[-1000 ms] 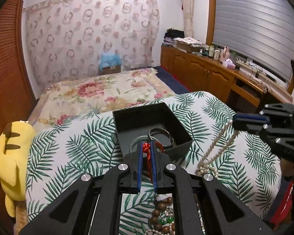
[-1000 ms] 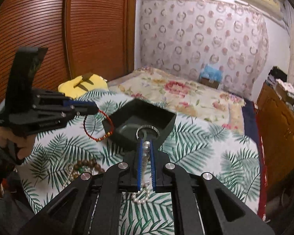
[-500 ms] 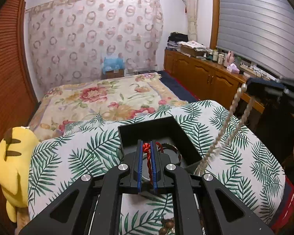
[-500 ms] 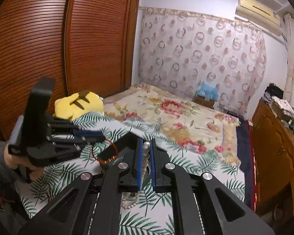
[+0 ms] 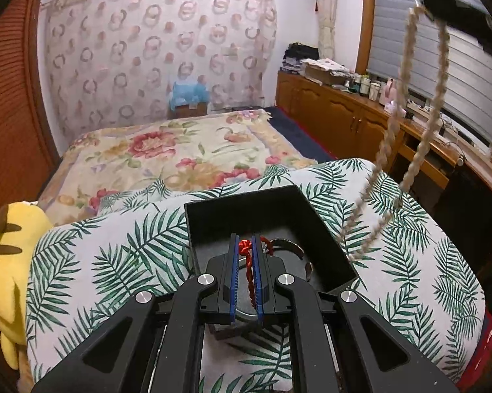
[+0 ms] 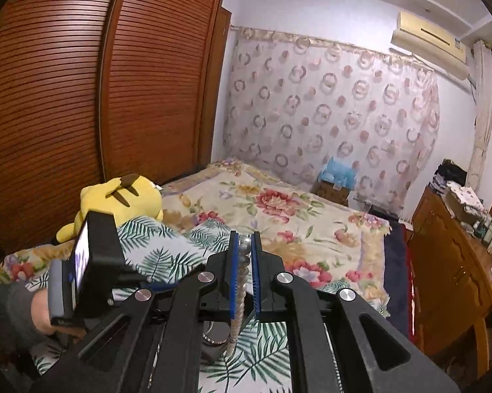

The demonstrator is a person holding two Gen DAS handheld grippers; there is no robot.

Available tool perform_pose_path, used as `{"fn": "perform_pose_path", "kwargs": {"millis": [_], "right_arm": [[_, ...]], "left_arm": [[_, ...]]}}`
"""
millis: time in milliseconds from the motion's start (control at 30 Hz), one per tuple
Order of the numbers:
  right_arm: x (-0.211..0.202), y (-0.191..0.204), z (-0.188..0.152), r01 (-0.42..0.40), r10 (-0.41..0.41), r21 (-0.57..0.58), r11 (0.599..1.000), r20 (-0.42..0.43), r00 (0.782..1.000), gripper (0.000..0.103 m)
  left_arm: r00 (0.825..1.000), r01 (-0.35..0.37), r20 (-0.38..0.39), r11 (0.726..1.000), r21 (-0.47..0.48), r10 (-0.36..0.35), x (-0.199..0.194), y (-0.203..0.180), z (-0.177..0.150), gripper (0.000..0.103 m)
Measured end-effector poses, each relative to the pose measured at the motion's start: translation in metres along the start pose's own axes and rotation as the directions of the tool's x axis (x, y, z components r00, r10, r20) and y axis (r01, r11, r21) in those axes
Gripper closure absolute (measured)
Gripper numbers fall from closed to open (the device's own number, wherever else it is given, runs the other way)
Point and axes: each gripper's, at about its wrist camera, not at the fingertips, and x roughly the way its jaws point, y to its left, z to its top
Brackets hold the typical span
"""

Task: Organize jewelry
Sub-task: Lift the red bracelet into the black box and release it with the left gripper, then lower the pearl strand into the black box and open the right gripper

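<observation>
My left gripper (image 5: 246,245) is shut on a red braided bracelet (image 5: 249,278) and holds it over the black open box (image 5: 311,216) on the palm-leaf cloth. A silver bangle (image 5: 290,245) lies in the box. My right gripper (image 6: 245,242) is shut on a pearl necklace (image 6: 242,271). In the left wrist view the right gripper (image 5: 455,9) is high at the upper right and the necklace (image 5: 406,131) hangs from it in a long loop, its low end right of the box.
A yellow plush toy (image 5: 7,262) lies at the left edge of the leaf-print cloth (image 5: 115,262). A flowered bedspread (image 5: 180,150) lies beyond. A wooden sideboard (image 5: 360,121) with clutter stands on the right. A slatted wardrobe (image 6: 82,98) stands on the left.
My right gripper has risen well up with the pearl necklace, lifting it off the cloth. My left gripper has moved forward and a little up, over the box with the red bracelet.
</observation>
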Motion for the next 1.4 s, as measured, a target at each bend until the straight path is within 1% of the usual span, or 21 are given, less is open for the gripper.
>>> {"fn": "perform_pose_path", "kwargs": {"millis": [300, 433, 467, 533, 700, 767, 800, 900, 933, 1167, 1233, 1300, 1367, 1400], "right_arm": [[0.018, -0.004, 0.013, 0.009, -0.009, 0.011, 1.0, -0.003, 1.0, 0.095], [0.021, -0.005, 0.017, 0.005, -0.006, 0.016, 1.0, 0.01, 1.0, 0.095], [0.021, -0.005, 0.019, 0.005, -0.006, 0.018, 1.0, 0.015, 1.0, 0.095], [0.019, -0.006, 0.023, 0.008, -0.008, 0.021, 1.0, 0.028, 1.0, 0.095], [0.017, -0.006, 0.033, 0.016, -0.016, 0.018, 1.0, 0.053, 0.998, 0.095], [0.017, -0.007, 0.035, 0.011, -0.012, 0.019, 1.0, 0.055, 0.998, 0.095], [0.019, -0.005, 0.035, 0.009, -0.01, 0.016, 1.0, 0.052, 0.999, 0.095], [0.029, -0.001, 0.03, 0.008, -0.008, 0.004, 1.0, 0.028, 1.0, 0.095], [0.034, 0.001, 0.027, 0.006, -0.006, 0.002, 1.0, 0.015, 1.0, 0.095], [0.073, 0.012, -0.008, -0.015, 0.016, 0.003, 1.0, -0.088, 0.996, 0.095], [0.081, 0.013, -0.019, -0.028, 0.03, 0.015, 0.999, -0.11, 0.993, 0.094], [0.088, 0.014, -0.029, -0.041, 0.045, 0.029, 0.999, -0.134, 0.99, 0.094], [0.092, 0.016, -0.037, -0.05, 0.055, 0.039, 0.998, -0.149, 0.987, 0.094], [0.095, 0.017, -0.042, -0.055, 0.062, 0.046, 0.997, -0.16, 0.985, 0.094]], "left_arm": [[1.0, -0.002, 0.008, 1.0, -0.014, 0.002, -0.003, 0.001, -0.001, 0.096], [1.0, -0.002, 0.009, 1.0, -0.015, 0.002, -0.005, 0.002, -0.002, 0.095], [1.0, -0.001, 0.009, 1.0, -0.017, 0.002, -0.005, 0.002, -0.002, 0.094], [1.0, 0.0, 0.014, 1.0, -0.025, 0.001, -0.008, 0.004, -0.003, 0.087], [0.999, -0.009, 0.031, 1.0, -0.026, 0.01, -0.018, 0.008, -0.004, 0.083], [0.999, -0.012, 0.038, 1.0, -0.028, 0.013, -0.023, 0.01, -0.005, 0.076], [0.999, -0.014, 0.042, 1.0, -0.028, 0.015, -0.026, 0.01, -0.005, 0.071], [0.998, -0.023, 0.051, 1.0, -0.021, 0.024, -0.034, 0.011, -0.007, 0.068], [0.998, -0.024, 0.052, 1.0, -0.019, 0.025, -0.035, 0.011, -0.007, 0.065], [0.997, -0.046, 0.068, 0.999, -0.017, 0.047, -0.051, 0.014, -0.014, 0.047], [0.996, -0.058, 0.069, 0.998, -0.021, 0.06, -0.053, 0.015, -0.017, 0.036], [0.995, -0.067, 0.075, 0.998, -0.02, 0.068, -0.056, 0.015, -0.021, 0.034], [0.994, -0.071, 0.076, 0.997, -0.021, 0.073, -0.059, 0.015, -0.025, 0.028], [0.994, -0.073, 0.077, 0.997, -0.024, 0.075, -0.061, 0.015, -0.026, 0.023]]}}
